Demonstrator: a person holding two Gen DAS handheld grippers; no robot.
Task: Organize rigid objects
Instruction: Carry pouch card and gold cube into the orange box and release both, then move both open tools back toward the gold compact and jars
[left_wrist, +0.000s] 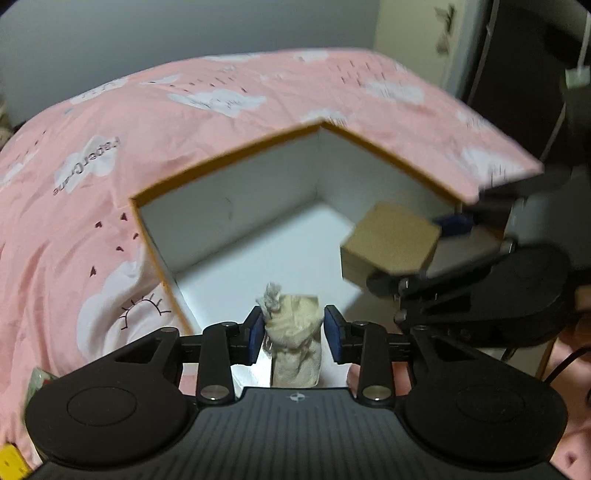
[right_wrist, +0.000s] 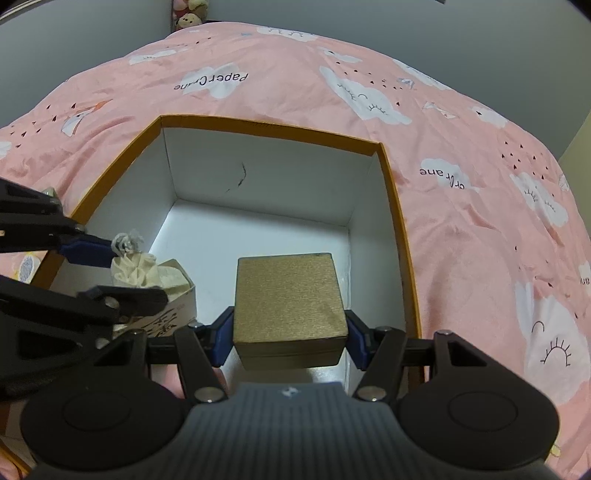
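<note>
While "PaperCrane" marks the bedsheet (right_wrist: 461, 122), left jaws pinch a pouch (left_wrist: 293, 332), right jaws a box (right_wrist: 288, 302).

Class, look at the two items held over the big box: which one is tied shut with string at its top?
The cream cloth pouch in the left gripper; the right gripper's brown box has flat, plain sides.

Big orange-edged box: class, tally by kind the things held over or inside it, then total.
Gold-brown boxes: 1
Cream cloth pouches: 1
White printed cartons: 1
Total: 3, all over or within the open box.
</note>
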